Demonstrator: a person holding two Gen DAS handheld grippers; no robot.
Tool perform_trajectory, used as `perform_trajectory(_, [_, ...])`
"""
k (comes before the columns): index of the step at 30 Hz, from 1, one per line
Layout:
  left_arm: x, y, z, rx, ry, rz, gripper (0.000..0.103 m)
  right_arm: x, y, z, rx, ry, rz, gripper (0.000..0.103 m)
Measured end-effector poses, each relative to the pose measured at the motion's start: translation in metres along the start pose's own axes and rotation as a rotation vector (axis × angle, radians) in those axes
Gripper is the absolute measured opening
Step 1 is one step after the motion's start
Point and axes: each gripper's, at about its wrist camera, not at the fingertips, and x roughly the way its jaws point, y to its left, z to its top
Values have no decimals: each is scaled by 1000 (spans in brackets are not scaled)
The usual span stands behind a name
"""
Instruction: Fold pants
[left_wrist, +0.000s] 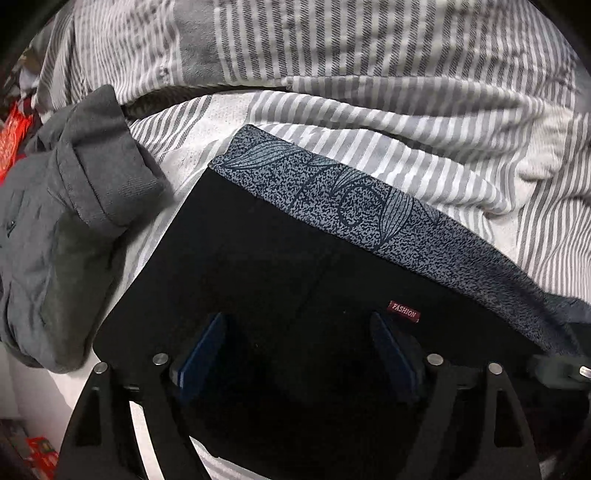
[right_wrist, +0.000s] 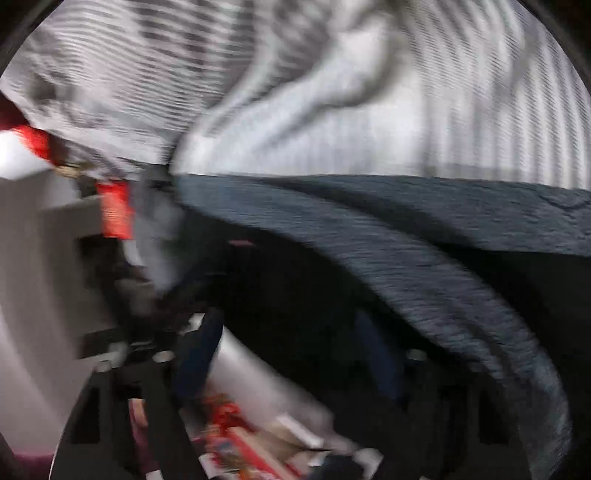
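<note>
1. The pants (left_wrist: 266, 258), black with a speckled blue-grey waistband (left_wrist: 369, 210), lie flat on a bed covered by a grey-and-white striped sheet (left_wrist: 424, 140). A small red label reading "FASHION" (left_wrist: 404, 311) sits just below the waistband.
2. The left gripper (left_wrist: 297, 343) hovers over the black cloth with its blue-padded fingers (left_wrist: 205, 343) spread wide; nothing lies pinched between them.
3. A grey jacket (left_wrist: 70, 206) is bunched just beside the pants on the left, its lower part cut off by the frame edge.
4. The black fabric is so dark that folds and leg seams are hard to make out.
5. The right wrist view is heavily blurred. The waistband (right_wrist: 424, 251) curves across it above dark cloth, with the striped sheet (right_wrist: 332, 122) behind.
6. The right gripper (right_wrist: 291, 354) shows only as dark smears; I cannot tell whether its fingers are apart or pinching the cloth.
7. Red items (right_wrist: 114, 214) at the left are too smeared to identify.
</note>
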Motion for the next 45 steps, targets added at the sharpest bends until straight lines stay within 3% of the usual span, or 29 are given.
perform_trajectory(1, [0, 0, 0, 2, 1, 7, 87, -1, -10, 3, 45, -7, 13, 43])
perform_trajectory(3, [0, 1, 1, 1, 7, 8, 88, -12, -17, 4, 99, -42, 52, 44])
perform_trajectory(5, [-3, -1, 1, 13, 10, 22, 88, -29, -8, -3, 49, -86, 19, 63])
perform_trajectory(7, [-9, -6, 0, 32, 20, 25, 88, -50, 5, -20, -30, -143, -56, 74])
perform_trajectory(10, [-25, -19, -6, 76, 22, -21, 88, -76, 10, -56, -81, -210, -174, 77])
perform_trajectory(14, [-53, -53, -32, 186, -2, -110, 88, -110, -7, -111, -33, -297, -203, 77])
perform_trajectory(16, [-60, -72, -46, 240, 17, -163, 88, -129, -20, -148, 28, -357, -271, 77])
perform_trajectory(19, [-72, -106, -74, 324, 44, -252, 88, -156, -51, -204, 126, -446, -231, 77])
perform_trajectory(26, [-109, -183, -148, 493, 113, -464, 88, -188, -136, -318, 454, -572, -291, 77])
perform_trajectory(31, [-120, -230, -179, 564, 160, -529, 88, -212, -191, -380, 639, -644, -333, 77])
perform_trajectory(35, [-123, -267, -196, 592, 178, -531, 88, -223, -228, -404, 706, -674, -337, 77])
perform_trajectory(40, [-103, -291, -200, 548, 228, -521, 88, -230, -257, -401, 682, -668, -315, 76])
perform_trajectory(42, [-99, -299, -204, 541, 236, -502, 87, -228, -266, -391, 658, -656, -294, 72])
perform_trajectory(45, [-92, -308, -209, 529, 256, -477, 88, -225, -271, -373, 624, -629, -254, 60])
